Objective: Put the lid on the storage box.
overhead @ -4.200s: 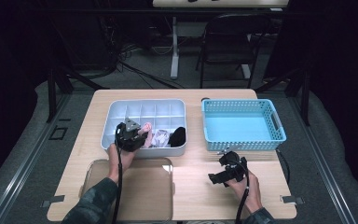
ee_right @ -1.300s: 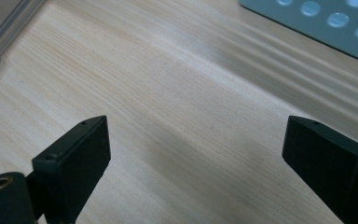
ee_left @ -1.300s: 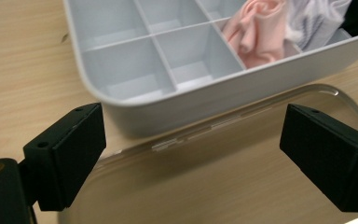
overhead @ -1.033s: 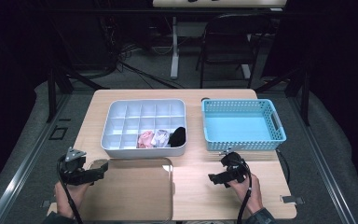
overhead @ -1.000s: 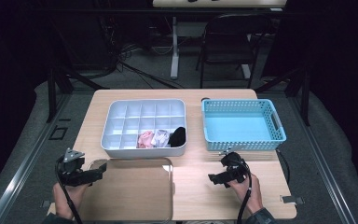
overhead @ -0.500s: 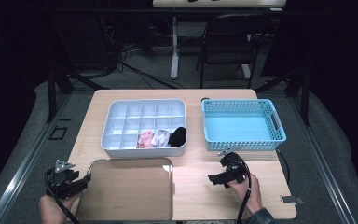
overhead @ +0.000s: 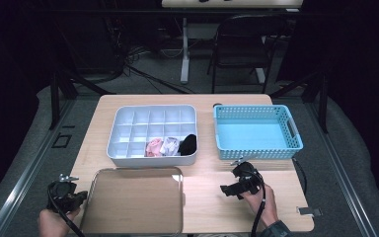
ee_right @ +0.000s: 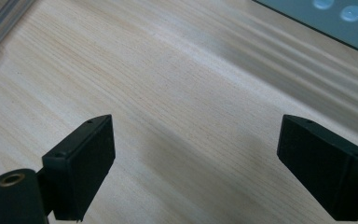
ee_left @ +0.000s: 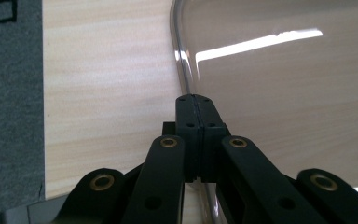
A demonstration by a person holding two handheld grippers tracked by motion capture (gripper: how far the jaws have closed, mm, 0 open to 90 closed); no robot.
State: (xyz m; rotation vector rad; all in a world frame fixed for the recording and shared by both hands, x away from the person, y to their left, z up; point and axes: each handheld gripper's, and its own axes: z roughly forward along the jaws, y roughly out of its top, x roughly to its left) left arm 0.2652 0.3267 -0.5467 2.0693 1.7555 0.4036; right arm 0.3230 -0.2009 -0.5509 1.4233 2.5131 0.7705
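Note:
A clear lid [overhead: 133, 197] lies flat on the table's front left. My left gripper [overhead: 68, 196] sits at its left edge. In the left gripper view the jaws [ee_left: 196, 100] have just been closing and now meet, and the lid's rim [ee_left: 181, 56] runs straight into their seam, so they pinch it. My right gripper [overhead: 229, 189] rests low over bare wood in front of the blue basket [overhead: 256, 134]. Its jaws [ee_right: 196, 140] stand wide open with nothing between them.
A white compartment box [overhead: 123, 133] stands behind the lid with pink, white and black items in its front right cells. The blue basket has nothing in it. The table's left edge [ee_left: 43, 93] and grey floor lie close beside my left gripper. A chair stands beyond the table.
My left gripper has slid toward the table's front left corner and sunk to the lid's edge, and its jaws have closed on the rim. The right gripper has stayed put.

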